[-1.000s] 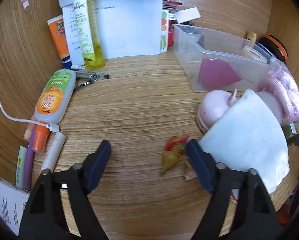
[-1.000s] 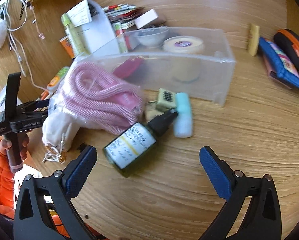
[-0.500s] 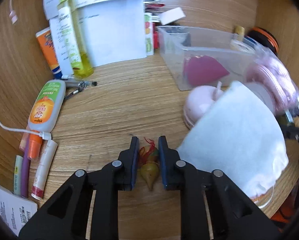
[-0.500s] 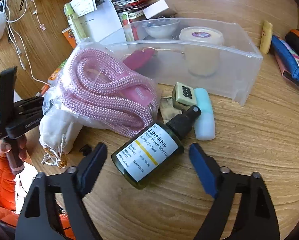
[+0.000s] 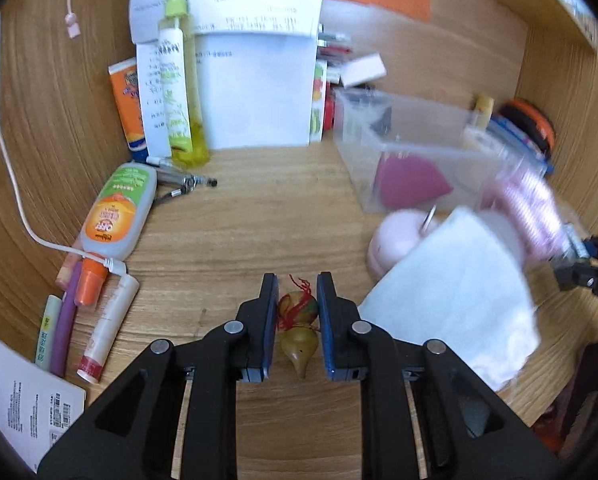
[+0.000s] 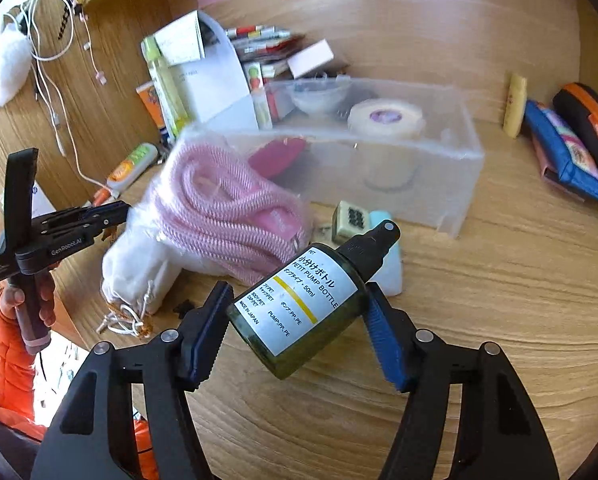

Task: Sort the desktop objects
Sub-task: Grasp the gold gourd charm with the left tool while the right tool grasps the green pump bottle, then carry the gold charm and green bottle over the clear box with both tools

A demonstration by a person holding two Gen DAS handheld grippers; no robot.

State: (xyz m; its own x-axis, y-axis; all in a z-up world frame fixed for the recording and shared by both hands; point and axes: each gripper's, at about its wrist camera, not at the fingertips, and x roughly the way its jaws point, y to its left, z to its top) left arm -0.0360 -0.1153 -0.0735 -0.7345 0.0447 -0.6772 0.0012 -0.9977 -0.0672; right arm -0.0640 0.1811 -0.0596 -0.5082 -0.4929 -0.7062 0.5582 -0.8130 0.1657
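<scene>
Now your left gripper (image 5: 298, 316) has its jaws clamped on the little gourd (image 5: 299, 330), just above the surface (image 5: 259, 220). Your right gripper's (image 6: 295, 320) jaws have just been closing and now pinch the green bottle (image 6: 303, 300) beside the pink rope (image 6: 223, 204).

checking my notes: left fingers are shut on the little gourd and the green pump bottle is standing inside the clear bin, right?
Not quite. The pump bottle is not in the clear bin; the right wrist view shows it between the right fingers, outside the bin. The left fingers are indeed shut on the gourd.
</scene>
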